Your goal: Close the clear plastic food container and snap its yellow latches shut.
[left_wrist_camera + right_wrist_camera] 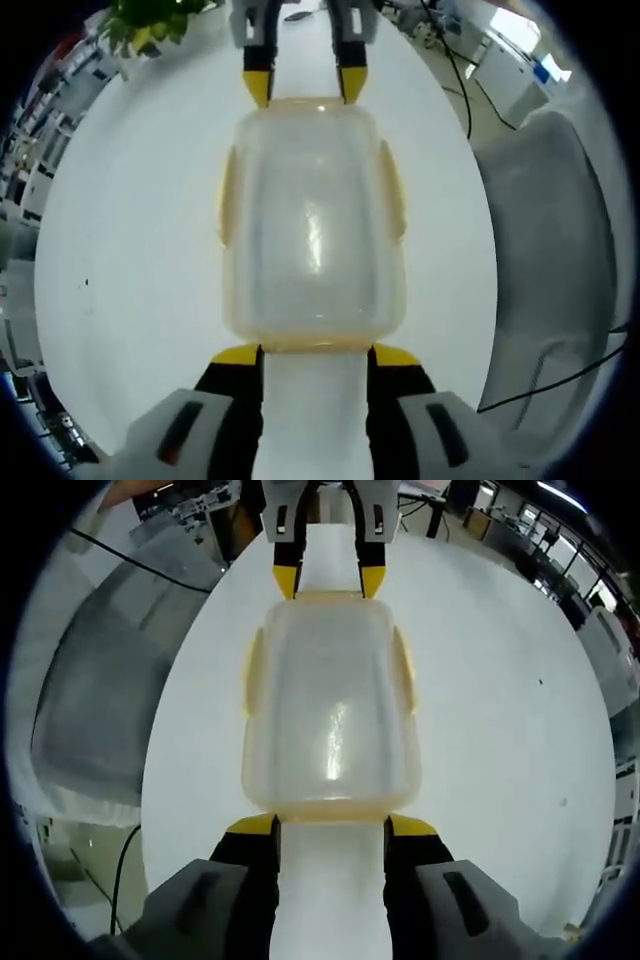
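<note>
A clear plastic food container [312,220] with its lid on lies lengthwise on the white round table [130,280]. Yellow latches [228,195] run along its long sides, and its end edges look yellowish too. My left gripper [316,353] is open, its yellow-tipped jaws spread at the container's near end. My right gripper [305,85] faces it from the far end, also open. In the right gripper view the same container [330,705] lies between my right gripper [332,825] and the left gripper [330,580]; side latches [405,670] lie against the walls.
A grey chair [545,250] stands by the table edge, with a black cable [560,380] beside it; the same chair [100,700] appears in the right gripper view. A green plant [150,20] sits at the table's far side. Desks and shelves ring the room.
</note>
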Available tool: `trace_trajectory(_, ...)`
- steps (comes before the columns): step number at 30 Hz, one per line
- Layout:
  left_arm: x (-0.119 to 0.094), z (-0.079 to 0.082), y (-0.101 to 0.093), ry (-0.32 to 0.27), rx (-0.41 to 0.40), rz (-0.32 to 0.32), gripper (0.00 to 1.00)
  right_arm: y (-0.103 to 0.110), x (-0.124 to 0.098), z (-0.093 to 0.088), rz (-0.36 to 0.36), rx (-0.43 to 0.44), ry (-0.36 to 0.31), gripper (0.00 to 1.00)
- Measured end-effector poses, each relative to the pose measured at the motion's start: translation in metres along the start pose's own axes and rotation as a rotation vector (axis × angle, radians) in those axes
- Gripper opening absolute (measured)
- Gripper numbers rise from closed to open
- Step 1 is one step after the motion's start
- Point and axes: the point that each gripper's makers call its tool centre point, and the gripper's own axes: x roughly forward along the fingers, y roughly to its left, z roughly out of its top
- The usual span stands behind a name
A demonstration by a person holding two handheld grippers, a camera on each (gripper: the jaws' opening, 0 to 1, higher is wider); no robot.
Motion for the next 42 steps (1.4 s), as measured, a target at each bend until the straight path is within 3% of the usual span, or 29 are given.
trace_trajectory(3, 0.000, -0.002, 0.001, 0.005, 0.049, 0.015, 0.34, 0.000, 0.000, 0.000, -0.005, -0.003, 0.003, 0.37)
trace_trajectory(4, 0.000, -0.003, 0.003, 0.017, 0.067, 0.030, 0.27, 0.000, 0.000, 0.000, -0.007, -0.002, 0.002, 0.37)
trace_trajectory(5, 0.000, -0.004, 0.014, 0.033, 0.124, 0.095, 0.17, 0.000, 0.000, 0.000, -0.005, 0.004, -0.004, 0.37)
trace_trajectory(6, 0.000, -0.006, 0.016, 0.046, 0.143, 0.105, 0.12, 0.001, 0.001, 0.000, 0.000, 0.020, -0.005, 0.37)
trace_trajectory(9, 0.009, -0.009, -0.002, 0.047, 0.039, 0.013, 0.20, 0.007, 0.005, -0.003, 0.028, 0.035, -0.004, 0.26)
trace_trajectory(12, 0.013, -0.011, 0.002, 0.035, 0.066, 0.044, 0.19, 0.007, 0.014, -0.007, 0.011, 0.057, 0.000, 0.28)
trace_trajectory(23, 0.019, -0.028, -0.002, 0.069, -0.006, 0.027, 0.20, 0.014, 0.021, -0.019, 0.048, 0.104, 0.008, 0.29)
trace_trajectory(28, 0.007, -0.038, 0.000, 0.063, -0.142, 0.038, 0.21, 0.010, 0.013, -0.027, 0.033, 0.156, 0.002, 0.28)
trace_trajectory(34, -0.008, -0.036, 0.005, -0.076, -0.387, 0.038, 0.24, -0.012, -0.009, -0.026, -0.034, 0.389, -0.126, 0.31)
trace_trajectory(36, -0.013, -0.032, 0.002, -0.131, -0.466, 0.017, 0.29, -0.013, -0.017, -0.023, -0.028, 0.445, -0.163, 0.33)
trace_trajectory(40, -0.023, -0.022, 0.002, -0.228, -0.582, -0.005, 0.32, -0.014, -0.026, -0.019, -0.032, 0.509, -0.195, 0.35)
trace_trajectory(42, -0.028, -0.017, 0.002, -0.274, -0.677, -0.011, 0.35, -0.014, -0.030, -0.017, -0.038, 0.563, -0.198, 0.36)
